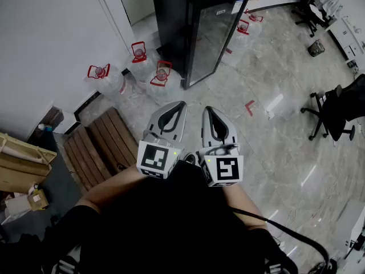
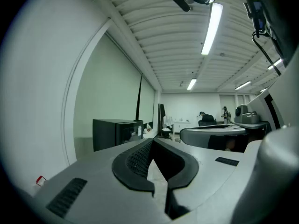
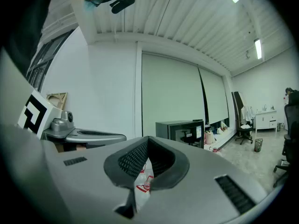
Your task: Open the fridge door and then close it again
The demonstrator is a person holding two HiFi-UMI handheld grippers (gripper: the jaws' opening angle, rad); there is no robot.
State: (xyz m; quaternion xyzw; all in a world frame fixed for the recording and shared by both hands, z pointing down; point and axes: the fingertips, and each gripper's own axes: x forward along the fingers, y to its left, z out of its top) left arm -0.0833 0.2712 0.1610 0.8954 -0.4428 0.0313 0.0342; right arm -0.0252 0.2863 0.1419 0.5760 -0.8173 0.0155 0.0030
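Note:
The black fridge (image 1: 194, 21) stands on the floor ahead of me, and its glass door (image 1: 215, 39) is closed. I hold both grippers close to my body, side by side and well short of the fridge. The left gripper (image 1: 182, 103) points toward it with its jaws together and nothing between them. The right gripper (image 1: 207, 108) is likewise shut and empty. The left gripper view shows the left gripper (image 2: 153, 139) aimed past the fridge (image 2: 114, 132). Beyond the right gripper (image 3: 148, 138), the right gripper view has the fridge (image 3: 180, 130) in the distance.
Large water jugs with red handles (image 1: 102, 76) (image 1: 162, 73) sit along the wall left of the fridge. A wooden pallet (image 1: 100, 147) lies at my left, with cardboard (image 1: 17, 164) beyond it. A black office chair (image 1: 336, 110) stands on the right.

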